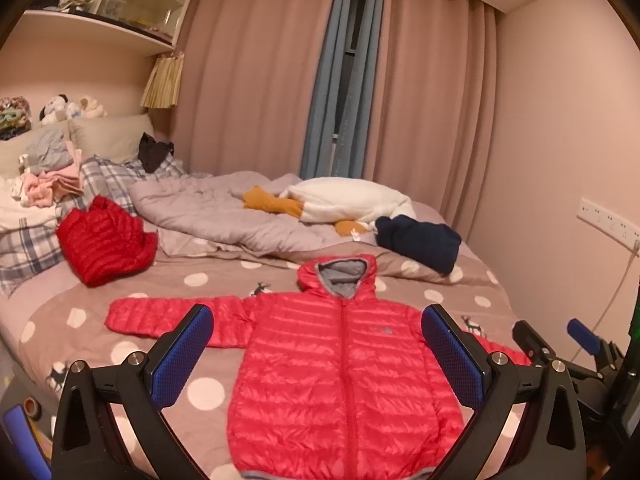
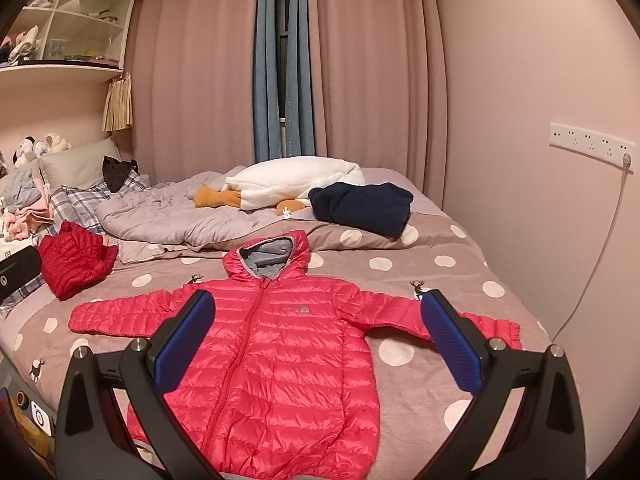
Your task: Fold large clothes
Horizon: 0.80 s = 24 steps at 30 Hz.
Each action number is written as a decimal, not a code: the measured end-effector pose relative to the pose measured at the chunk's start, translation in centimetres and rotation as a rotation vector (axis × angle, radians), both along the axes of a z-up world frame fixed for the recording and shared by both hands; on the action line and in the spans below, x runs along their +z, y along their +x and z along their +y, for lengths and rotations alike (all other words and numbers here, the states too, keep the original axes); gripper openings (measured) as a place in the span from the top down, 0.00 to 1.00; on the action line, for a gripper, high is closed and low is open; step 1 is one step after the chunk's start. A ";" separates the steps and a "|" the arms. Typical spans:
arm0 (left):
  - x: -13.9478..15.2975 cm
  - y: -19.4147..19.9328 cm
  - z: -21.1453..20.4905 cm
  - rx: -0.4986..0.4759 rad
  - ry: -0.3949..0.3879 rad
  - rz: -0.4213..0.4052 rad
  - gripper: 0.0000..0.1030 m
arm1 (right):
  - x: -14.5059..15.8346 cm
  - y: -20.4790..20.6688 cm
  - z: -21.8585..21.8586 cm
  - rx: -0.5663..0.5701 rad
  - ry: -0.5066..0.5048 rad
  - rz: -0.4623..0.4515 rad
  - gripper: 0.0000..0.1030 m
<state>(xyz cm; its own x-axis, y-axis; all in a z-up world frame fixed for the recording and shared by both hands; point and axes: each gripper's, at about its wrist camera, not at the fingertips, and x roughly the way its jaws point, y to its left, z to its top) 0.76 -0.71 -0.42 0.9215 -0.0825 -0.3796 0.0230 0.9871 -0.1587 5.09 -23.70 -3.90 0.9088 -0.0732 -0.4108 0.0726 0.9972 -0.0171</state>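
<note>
Spread flat, front up, on the near part of the polka-dot duvet: a red hooded puffer jacket, zipped, sleeves out to left and right, hood toward the far side. Hovering above its near hem, clear of the fabric, the left gripper and right gripper, jaws spread wide and empty. Best begun at a sleeve: pinch near the cuff (slippery quilting, so a deep bite), fold across the chest, smooth before the hem. Farther left, another red puffer, crumpled.
</note>
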 end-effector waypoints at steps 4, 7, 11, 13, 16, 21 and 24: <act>0.2 0.0 -0.1 0.007 0.005 -0.007 0.00 | 0.2 0.0 -0.2 -0.008 -0.007 -0.004 0.00; 0.3 0.1 0.0 0.013 0.010 -0.012 0.00 | 0.2 0.0 -0.3 -0.009 -0.005 -0.004 0.00; 0.3 0.1 0.2 0.015 0.013 -0.014 0.00 | 0.2 0.0 -0.3 -0.008 -0.007 -0.005 0.00; 0.1 0.0 0.1 0.018 0.011 -0.010 0.00 | 0.2 0.1 -0.3 -0.008 -0.008 -0.005 0.00; 0.0 0.1 0.3 0.021 0.006 -0.004 0.00 | 0.2 0.0 -0.3 -0.006 -0.010 -0.006 0.00; 0.0 0.2 0.4 0.025 0.002 -0.003 0.00 | 0.2 0.1 -0.2 -0.003 -0.011 -0.004 0.00; 0.0 0.2 0.4 0.026 0.001 -0.003 0.00 | 0.1 0.1 -0.1 -0.007 -0.017 -0.002 0.00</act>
<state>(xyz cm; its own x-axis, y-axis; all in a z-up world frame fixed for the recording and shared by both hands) 0.97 -0.33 -0.43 0.9246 -0.0583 -0.3765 -0.0018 0.9875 -0.1575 5.15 -23.82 -3.78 0.9092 -0.0867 -0.4072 0.0799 0.9962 -0.0337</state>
